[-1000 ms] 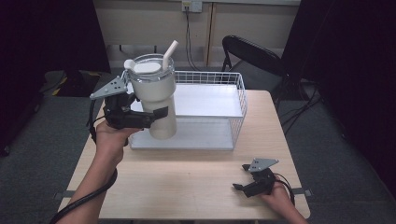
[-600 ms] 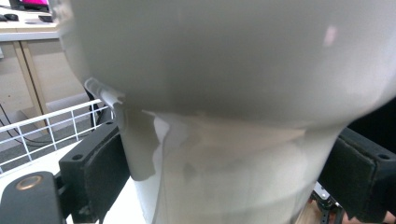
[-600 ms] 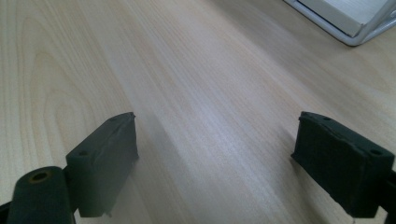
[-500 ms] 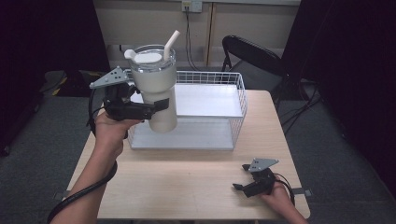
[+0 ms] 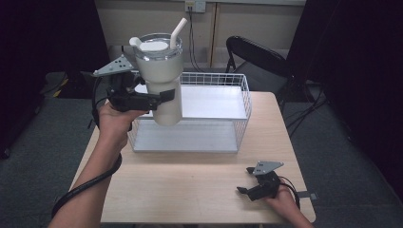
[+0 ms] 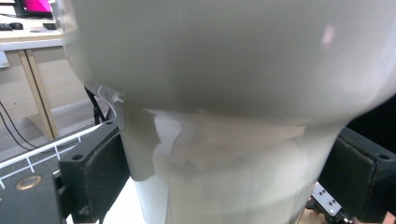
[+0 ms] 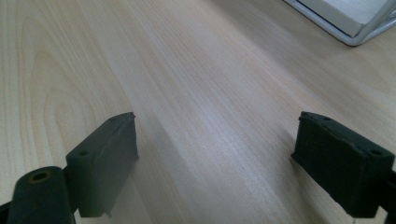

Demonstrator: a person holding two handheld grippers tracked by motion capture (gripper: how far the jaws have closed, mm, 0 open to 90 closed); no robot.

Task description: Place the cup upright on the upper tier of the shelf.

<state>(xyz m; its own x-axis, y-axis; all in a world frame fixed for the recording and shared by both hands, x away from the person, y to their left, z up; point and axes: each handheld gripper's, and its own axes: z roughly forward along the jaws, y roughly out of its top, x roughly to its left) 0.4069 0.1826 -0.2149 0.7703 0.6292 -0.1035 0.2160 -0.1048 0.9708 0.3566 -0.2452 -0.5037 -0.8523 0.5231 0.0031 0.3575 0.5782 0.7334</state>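
Observation:
A cream tumbler (image 5: 161,76) with a clear lid and a white straw (image 5: 177,29) hangs upright above the left end of the white wire basket (image 5: 241,102). My left gripper (image 5: 159,98) is shut on its narrow lower body. In the left gripper view the tumbler (image 6: 224,116) stands between the two black jaws, which press on either side of it. My right gripper (image 5: 244,186) rests low on the wooden table (image 5: 190,190) at the front right, open. In the right gripper view its fingers (image 7: 109,158) stand wide apart with bare wood between them.
The basket has a flat white floor and wire walls. A black folding chair (image 5: 259,59) stands behind the table at the right. A corner of the basket (image 7: 345,23) lies ahead of the right gripper. Dark carpet surrounds the table.
My left gripper has lifted the tumbler higher and a little to the right, above the basket's left end. The right gripper has stayed still.

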